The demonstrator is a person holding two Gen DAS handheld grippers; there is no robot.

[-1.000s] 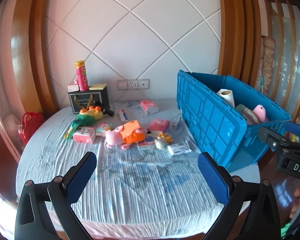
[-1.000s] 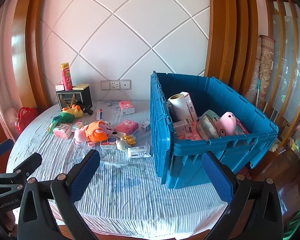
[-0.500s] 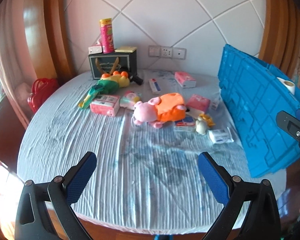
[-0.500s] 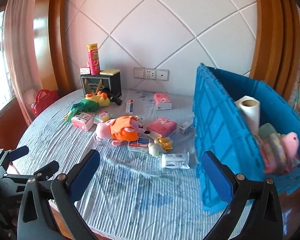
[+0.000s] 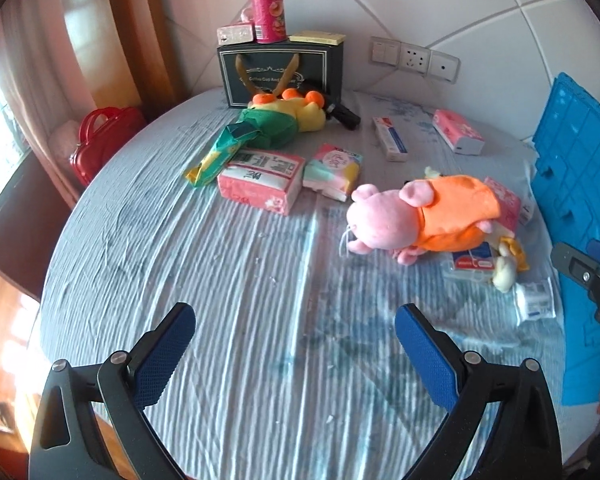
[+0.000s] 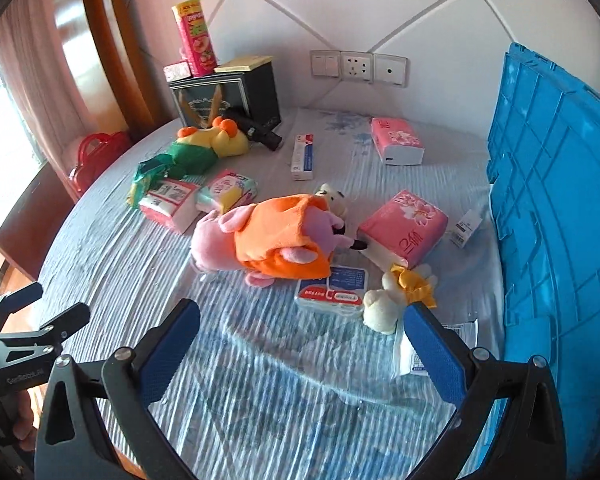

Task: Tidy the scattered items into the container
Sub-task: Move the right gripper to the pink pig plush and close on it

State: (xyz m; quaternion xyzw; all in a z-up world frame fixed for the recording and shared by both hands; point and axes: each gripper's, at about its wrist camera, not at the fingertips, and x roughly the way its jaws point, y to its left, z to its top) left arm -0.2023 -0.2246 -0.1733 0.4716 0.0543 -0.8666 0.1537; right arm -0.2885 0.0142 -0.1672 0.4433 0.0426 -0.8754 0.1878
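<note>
- Both claws are spread wide with nothing between their blue pads: the left claw hangs over bare cloth at the near side of the table, and the right claw hangs low just short of the nearest clutter
- Closest to the right claw are a clear wipes packet, partly hidden behind its right finger, a small cream toy with a yellow bow, and a flat white case with a red label; the toy leans against the case
- Just beyond them lies the pink pig in an orange dress, with a pink tissue pack to its right
- Farther back sit more tissue packs, a toothpaste box, a green and yellow plush and a dark box with a pink can on top
- The blue crate stands at the table's right edge, its ribbed wall right beside the right claw; its inside is not in view
- Judging by the layout, the right claw is about to pick a near item; the small toy or the pig looks easiest
- To do it well, I'd centre the fingers over one soft body, come down clear of the neighbours, and close across the narrow part
- The flat packet would be hard to pinch off the wrinkled cloth, so leave it until the things around it are gone
</note>
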